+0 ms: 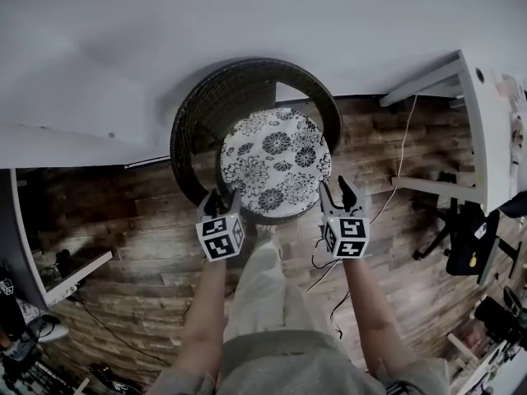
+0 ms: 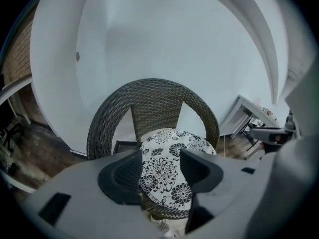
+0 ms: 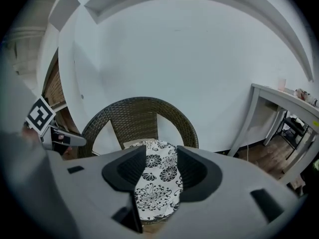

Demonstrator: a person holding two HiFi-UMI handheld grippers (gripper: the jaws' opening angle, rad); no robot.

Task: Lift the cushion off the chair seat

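The left tool (image 1: 221, 201), jaws apart and empty, hovers at the 7 o'clock edge of the flowered cushion (image 1: 276, 159), which lies flat on the wicker chair (image 1: 206, 109) seat. The right tool (image 1: 338, 191), likewise spread and empty, is at its 4 o'clock edge.

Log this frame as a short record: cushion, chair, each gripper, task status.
cushion: round, black-and-white floral print, lying flat on the chair seat
chair: dark wicker, curved back, standing against the white wall
left gripper: open, empty, at the seat's front left edge
right gripper: open, empty, at the seat's front right edge
task status: cushion not yet gripped or lifted
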